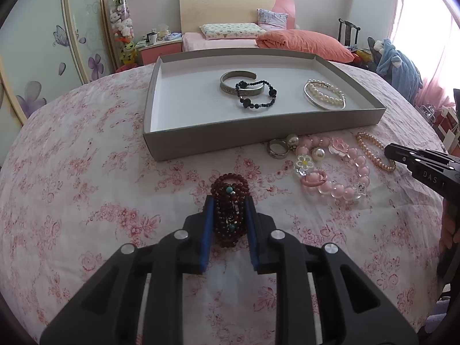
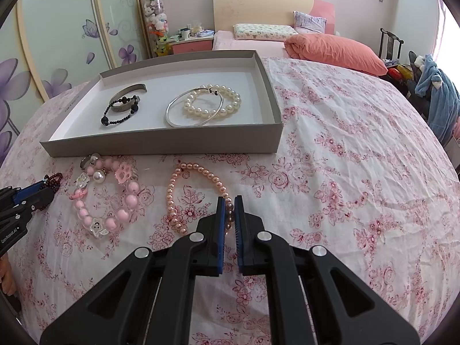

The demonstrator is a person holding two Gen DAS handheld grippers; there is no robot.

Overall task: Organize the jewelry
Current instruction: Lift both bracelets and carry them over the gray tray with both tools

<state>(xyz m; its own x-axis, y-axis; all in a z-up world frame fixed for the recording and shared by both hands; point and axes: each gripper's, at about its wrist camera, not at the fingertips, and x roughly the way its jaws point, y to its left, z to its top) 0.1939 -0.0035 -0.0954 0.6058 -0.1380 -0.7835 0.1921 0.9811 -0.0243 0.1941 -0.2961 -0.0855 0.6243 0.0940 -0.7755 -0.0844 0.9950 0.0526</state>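
A grey tray (image 1: 258, 128) (image 2: 161, 143) on the flowered cloth holds a silver cuff (image 1: 230, 79), a black bead bracelet (image 1: 256, 95), a pearl bracelet (image 1: 326, 93) (image 2: 212, 102) and a thin silver bangle (image 2: 184, 112). My left gripper (image 1: 229, 201) is shut on a dark red bead bracelet (image 1: 230, 189) lying on the cloth; its end also shows in the right wrist view (image 2: 53, 179). My right gripper (image 2: 229, 201) is shut on the near side of a peach pearl bracelet (image 2: 198, 192) (image 1: 373, 151). A pink bead bracelet (image 1: 339, 172) (image 2: 112, 201) lies between them.
A silver ring (image 1: 277, 148) and pearl earrings (image 1: 306, 146) lie just before the tray. Behind the table stand a bed (image 1: 258, 37), a nightstand (image 1: 161, 47), wardrobe doors (image 1: 43, 57) at the left and a chair with clothes (image 1: 396, 63) at the right.
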